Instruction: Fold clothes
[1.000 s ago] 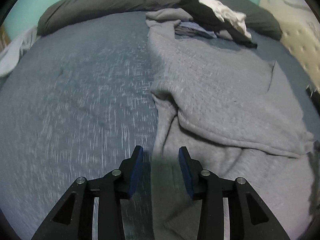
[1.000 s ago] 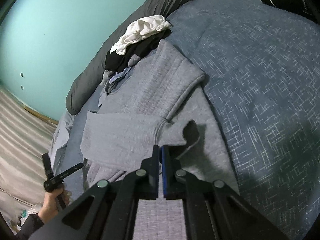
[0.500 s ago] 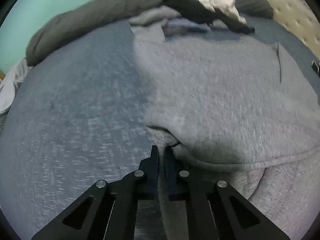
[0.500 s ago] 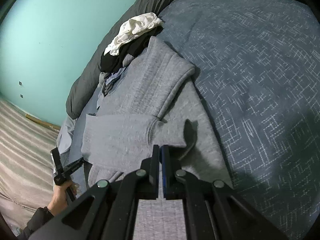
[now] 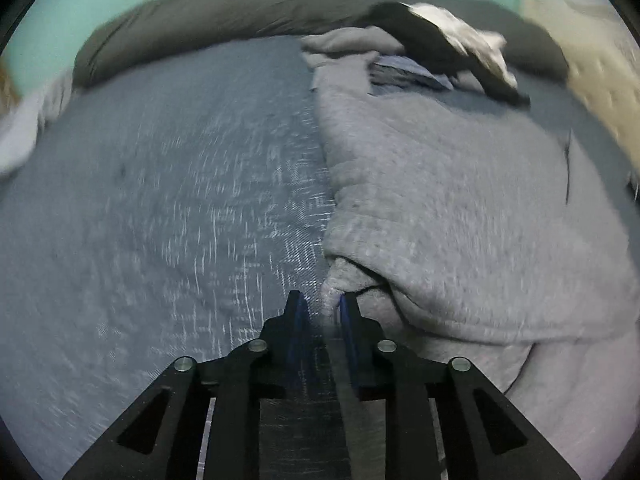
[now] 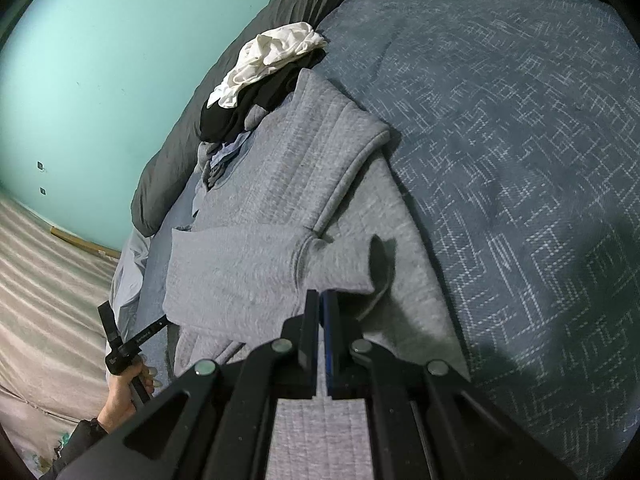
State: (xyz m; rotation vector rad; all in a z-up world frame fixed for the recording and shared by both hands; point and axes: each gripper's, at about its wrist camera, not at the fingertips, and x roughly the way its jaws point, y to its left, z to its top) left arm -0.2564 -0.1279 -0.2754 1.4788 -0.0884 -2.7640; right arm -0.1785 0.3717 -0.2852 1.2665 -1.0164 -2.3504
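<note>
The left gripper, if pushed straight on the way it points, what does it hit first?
Most likely the grey sweatshirt: a bunched fold already sits between the left gripper fingers, with blue bedspread just beside; depth is unclear.

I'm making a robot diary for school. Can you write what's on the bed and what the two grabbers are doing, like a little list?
Place: blue patterned bedspread, teal wall behind
Main garment: grey sweatshirt, spread out, one sleeve folded across it
Left gripper: jaws have just been opening slightly; a fold of the sweatshirt's edge sits between them
Right gripper: shut at the sweatshirt's near edge; whether it pinches cloth is unclear
Other clothes: white garment on a black garment, beyond the sweatshirt
Pillow: long dark bolster along the wall
</note>
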